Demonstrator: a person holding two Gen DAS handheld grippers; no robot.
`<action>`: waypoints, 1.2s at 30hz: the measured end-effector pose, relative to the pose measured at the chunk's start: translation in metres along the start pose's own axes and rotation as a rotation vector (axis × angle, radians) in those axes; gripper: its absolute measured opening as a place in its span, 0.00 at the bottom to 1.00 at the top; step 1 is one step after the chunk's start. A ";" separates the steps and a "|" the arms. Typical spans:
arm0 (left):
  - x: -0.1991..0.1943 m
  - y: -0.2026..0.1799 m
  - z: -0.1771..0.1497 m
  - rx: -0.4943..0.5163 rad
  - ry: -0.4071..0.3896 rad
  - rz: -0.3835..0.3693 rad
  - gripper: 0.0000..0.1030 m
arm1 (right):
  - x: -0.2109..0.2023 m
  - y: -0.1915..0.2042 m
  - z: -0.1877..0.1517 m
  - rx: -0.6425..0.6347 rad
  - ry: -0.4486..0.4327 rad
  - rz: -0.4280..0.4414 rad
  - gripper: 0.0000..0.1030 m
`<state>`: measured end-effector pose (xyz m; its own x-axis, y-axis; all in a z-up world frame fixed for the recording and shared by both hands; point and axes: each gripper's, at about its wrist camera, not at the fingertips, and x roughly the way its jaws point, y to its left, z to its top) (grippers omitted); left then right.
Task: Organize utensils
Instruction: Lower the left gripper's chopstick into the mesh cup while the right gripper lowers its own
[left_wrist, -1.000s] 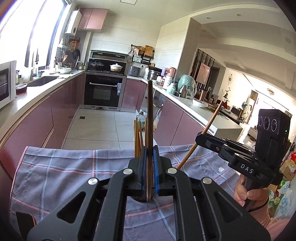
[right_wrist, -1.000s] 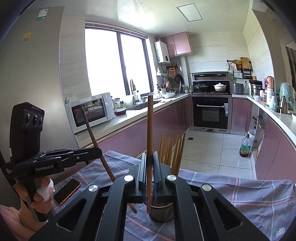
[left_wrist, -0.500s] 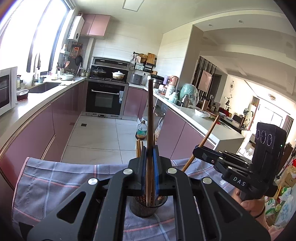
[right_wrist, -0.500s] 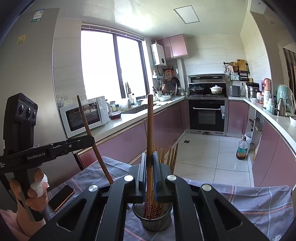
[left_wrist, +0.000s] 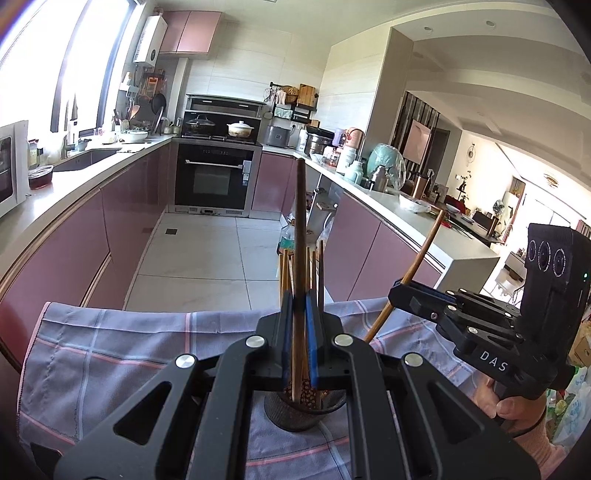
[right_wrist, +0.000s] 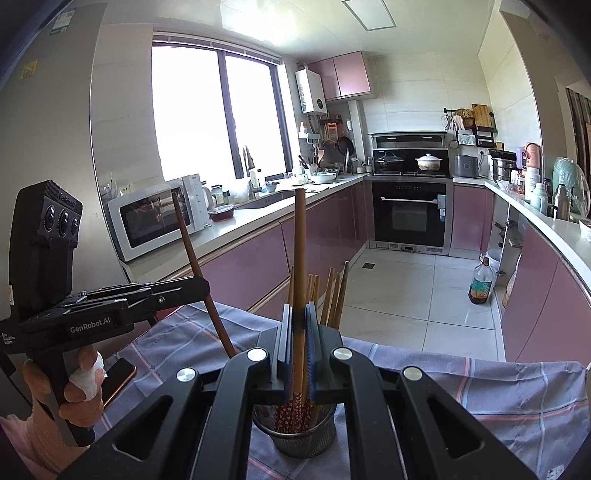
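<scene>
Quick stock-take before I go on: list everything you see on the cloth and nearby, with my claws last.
Utensil holder: one, metal mesh, on the cloth, below both claws.
Chopsticks in holder: several, brown, upright.
Cloth: one, grey-blue check, covering the table.
Phone: one, dark, on the cloth's left side.
Microwave: one, white, on the left counter.
Oil bottle: one, on the floor.
Left claw: shut on dark chopstick.
Right claw: shut on light chopstick.

- My left gripper (left_wrist: 298, 332) is clamped tight, pointing forward and slightly down.
- My right gripper (right_wrist: 298, 339) is closed likewise, angled slightly down.
- A hand (left_wrist: 511, 406) grips each handle.
</scene>
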<state>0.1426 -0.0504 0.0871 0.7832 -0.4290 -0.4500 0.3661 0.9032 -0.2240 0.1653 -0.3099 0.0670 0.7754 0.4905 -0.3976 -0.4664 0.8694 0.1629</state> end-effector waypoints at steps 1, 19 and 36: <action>0.004 0.001 -0.001 0.000 0.007 0.000 0.07 | 0.001 0.000 -0.001 -0.002 0.004 -0.001 0.05; 0.036 0.016 -0.027 0.013 0.102 -0.001 0.07 | 0.016 0.004 -0.009 -0.025 0.080 -0.003 0.05; 0.053 0.025 -0.026 0.010 0.139 0.004 0.07 | 0.035 0.008 -0.013 -0.046 0.160 -0.013 0.05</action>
<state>0.1799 -0.0507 0.0352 0.7080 -0.4220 -0.5662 0.3688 0.9047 -0.2132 0.1830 -0.2863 0.0430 0.7057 0.4604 -0.5385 -0.4787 0.8702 0.1167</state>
